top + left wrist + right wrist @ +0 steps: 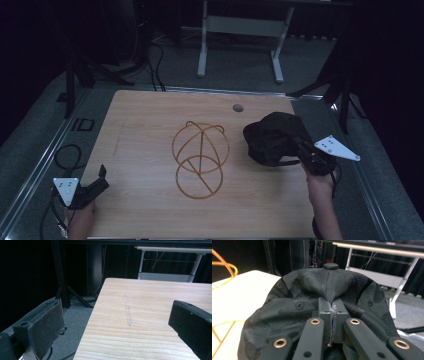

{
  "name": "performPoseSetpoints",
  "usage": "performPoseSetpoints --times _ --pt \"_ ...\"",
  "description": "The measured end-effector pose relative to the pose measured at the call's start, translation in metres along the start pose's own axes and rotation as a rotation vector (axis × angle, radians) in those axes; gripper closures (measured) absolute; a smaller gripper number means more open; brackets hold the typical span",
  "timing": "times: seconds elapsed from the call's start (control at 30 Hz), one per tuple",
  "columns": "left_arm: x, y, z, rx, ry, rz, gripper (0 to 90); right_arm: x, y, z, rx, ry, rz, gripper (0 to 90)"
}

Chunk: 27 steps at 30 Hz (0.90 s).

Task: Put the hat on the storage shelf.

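In the high view, the right gripper (296, 145) is pinching a black cap (272, 137) at the table's (145, 120) right side, beside a wire frame (200, 157) lying mid-table. The left gripper (100, 181) is resting at the near left corner.

In the left gripper view, its 2 jaws are standing wide apart, gripping nothing.

In the right gripper view, the jaws are pressing together on the cap's (312, 297) fabric.

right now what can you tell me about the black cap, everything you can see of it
The black cap is a soft baseball-style cap of perforated mesh-like fabric, with stitched panels, small eyelets and a button on top. It sits crumpled at the table's right side, beside the wire stand. The right gripper pinches a fold of its fabric, jaws closed.
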State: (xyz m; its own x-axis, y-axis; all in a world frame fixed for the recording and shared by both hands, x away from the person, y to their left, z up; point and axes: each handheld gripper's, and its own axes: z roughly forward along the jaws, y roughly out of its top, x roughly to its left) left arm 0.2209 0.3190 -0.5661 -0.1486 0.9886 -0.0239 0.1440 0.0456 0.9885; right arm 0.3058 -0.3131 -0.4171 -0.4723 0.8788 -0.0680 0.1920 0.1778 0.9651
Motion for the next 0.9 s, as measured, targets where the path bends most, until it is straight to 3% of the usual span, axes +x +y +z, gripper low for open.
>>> performPoseSetpoints --times 0.47,0.9 --pt "0.000 0.000 0.000 0.003 0.000 0.002 0.5 0.010 0.043 -0.021 -0.145 0.002 -0.046 88.8" --pt "0.000 0.000 0.000 0.004 0.001 0.003 0.5 0.023 0.092 -0.029 -0.228 0.012 -0.099 88.7"
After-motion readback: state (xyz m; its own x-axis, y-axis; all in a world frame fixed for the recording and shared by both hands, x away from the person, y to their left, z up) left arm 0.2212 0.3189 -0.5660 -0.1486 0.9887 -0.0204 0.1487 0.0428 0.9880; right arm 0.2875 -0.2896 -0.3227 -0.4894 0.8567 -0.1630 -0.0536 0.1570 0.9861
